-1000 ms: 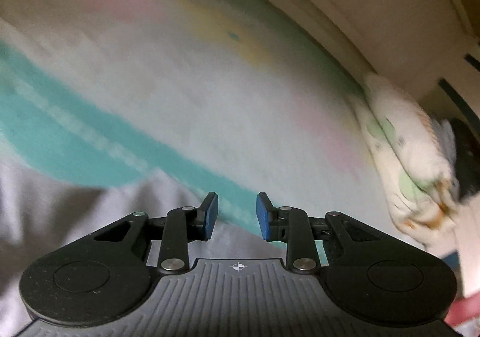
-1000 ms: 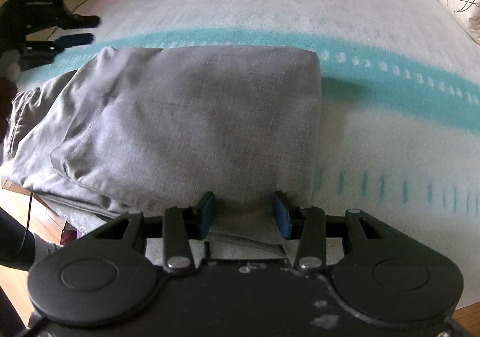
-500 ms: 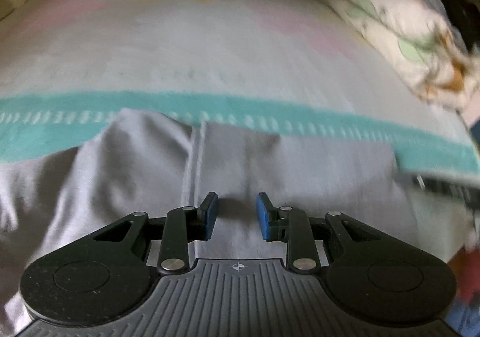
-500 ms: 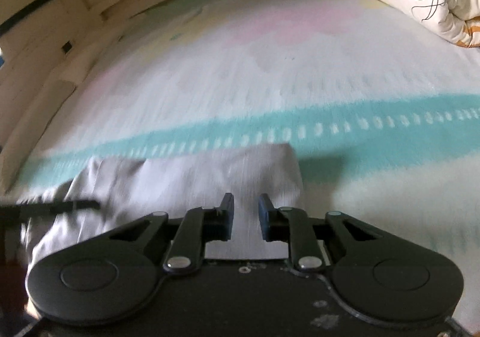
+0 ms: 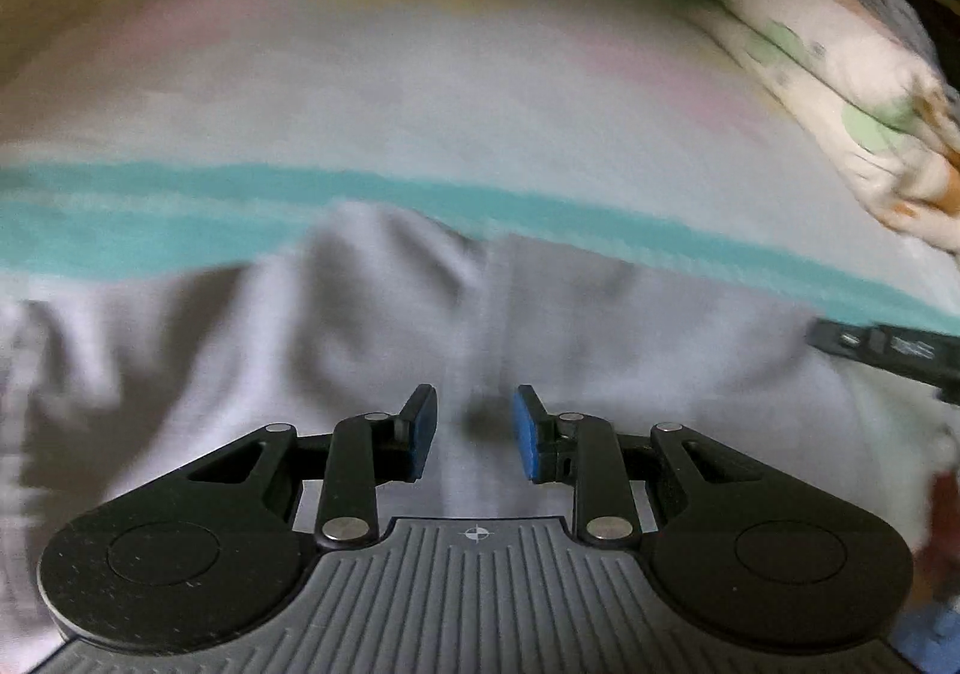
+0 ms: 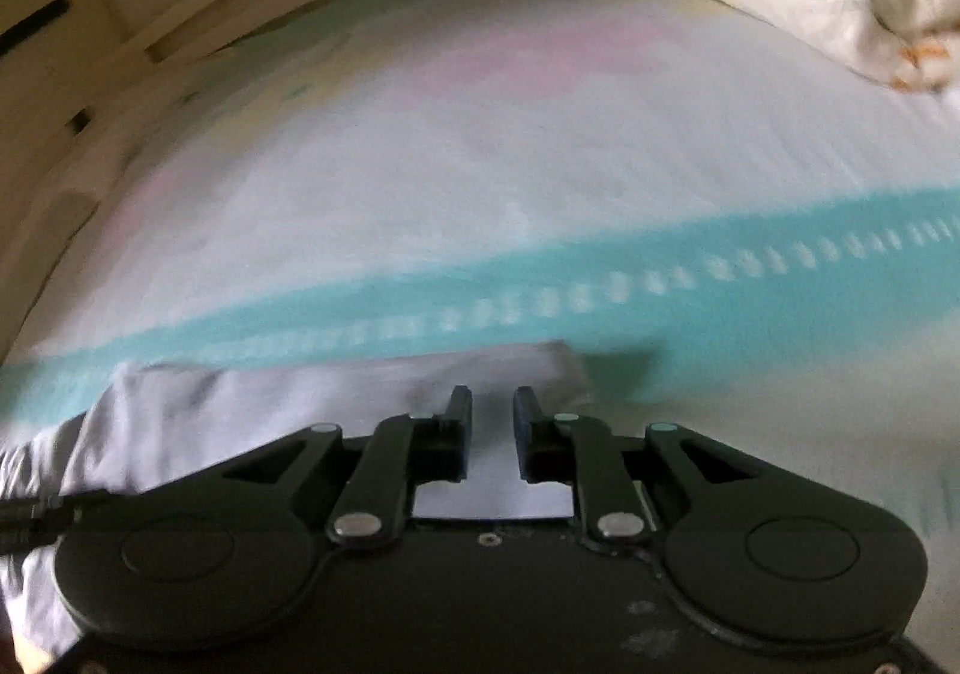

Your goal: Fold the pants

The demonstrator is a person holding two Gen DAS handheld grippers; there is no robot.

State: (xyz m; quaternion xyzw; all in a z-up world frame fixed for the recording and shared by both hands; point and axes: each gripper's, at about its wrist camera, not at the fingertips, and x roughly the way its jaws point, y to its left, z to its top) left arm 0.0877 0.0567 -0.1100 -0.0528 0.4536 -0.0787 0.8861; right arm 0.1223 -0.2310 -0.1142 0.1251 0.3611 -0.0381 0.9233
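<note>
With both the left claw and right claw narrow and empty above the grey pants at lower frame on the bed, a shallow pinch could snag only the top layer and spoil the fold.

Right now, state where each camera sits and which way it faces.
Left wrist: on the left gripper, angled down over the grey pants; its own fingers show, plus the right gripper at right.
Right wrist: on the right gripper, angled down at the pants' folded end; its fingers show.
Shared: pants, teal-striped bedsheet, floral quilt.
</note>
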